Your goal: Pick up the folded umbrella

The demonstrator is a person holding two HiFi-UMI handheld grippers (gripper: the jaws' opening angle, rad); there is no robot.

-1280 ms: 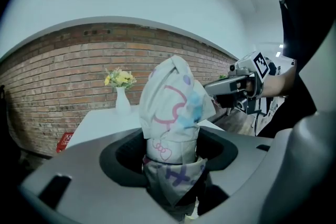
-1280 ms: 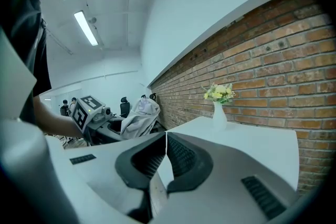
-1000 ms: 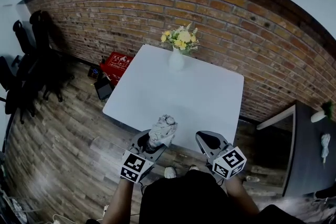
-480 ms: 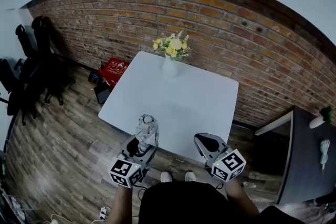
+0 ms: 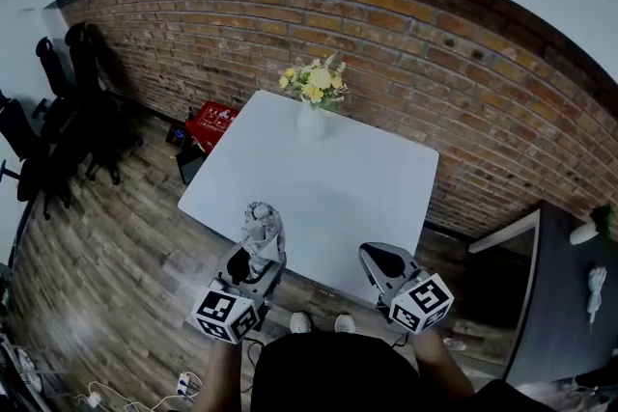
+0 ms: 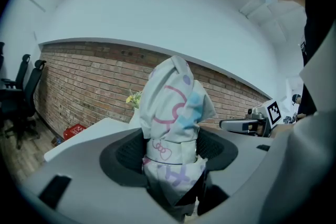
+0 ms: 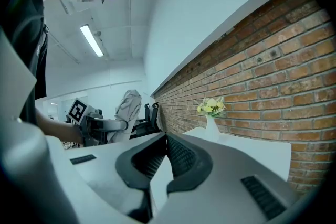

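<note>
The folded umbrella (image 5: 262, 229) is a pale bundle with pink and blue cartoon print and a strap round its middle. My left gripper (image 5: 258, 258) is shut on it, holding it upright above the near left edge of the white table (image 5: 338, 178). In the left gripper view the umbrella (image 6: 173, 107) stands between the pads, clear of the table. My right gripper (image 5: 382, 258) hovers over the table's near right edge with its jaws together and nothing in them. The right gripper view shows the umbrella (image 7: 127, 107) off to the left.
A white vase of yellow flowers (image 5: 314, 101) stands at the table's far edge by the brick wall. A red box (image 5: 212, 121) and a dark bag lie on the floor at the left, with black office chairs (image 5: 58, 111) beyond. A dark cabinet (image 5: 570, 285) is at the right.
My left gripper has lifted and shifted left with the umbrella, rolling so the umbrella now stands more upright. The right gripper has drifted slightly and stays shut.
</note>
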